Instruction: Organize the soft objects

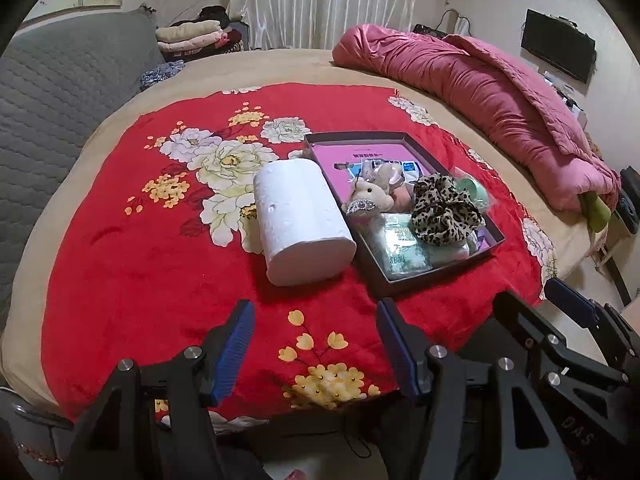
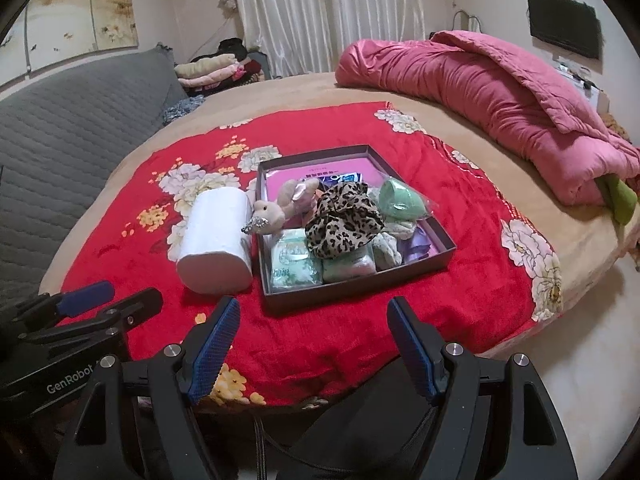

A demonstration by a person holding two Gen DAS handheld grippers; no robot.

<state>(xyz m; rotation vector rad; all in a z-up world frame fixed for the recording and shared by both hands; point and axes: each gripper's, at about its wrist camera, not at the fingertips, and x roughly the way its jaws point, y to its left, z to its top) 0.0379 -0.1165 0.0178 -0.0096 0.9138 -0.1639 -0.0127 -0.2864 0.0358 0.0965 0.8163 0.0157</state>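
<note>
Here, a red plush blanket with white and yellow flowers (image 1: 120, 248) covers the near part of the bed, and a rumpled pink quilt (image 1: 480, 80) lies well apart at the far edge. On the blanket sits a shallow dark cardboard box with a pink liner (image 2: 280, 300), holding a leopard-print fabric scrunchie (image 2: 342, 220), a beige plush mouse toy (image 2: 276, 210) leaning on the left wall, and pale green tissue packets (image 2: 294, 266). Just beside the box's left wall lies a white cylindrical paper roll (image 1: 300, 220), on its side, long axis running from the viewer toward the far end of the bed, one flat end facing the grippers. The roll is judged light and compressible; a grip across its curved sides near mid-length should hold, since squeezing the ends would crush it. The left gripper (image 1: 316, 344) and the right gripper (image 2: 314, 344) both hang short of the items with jaws standing apart and nothing between them.
</note>
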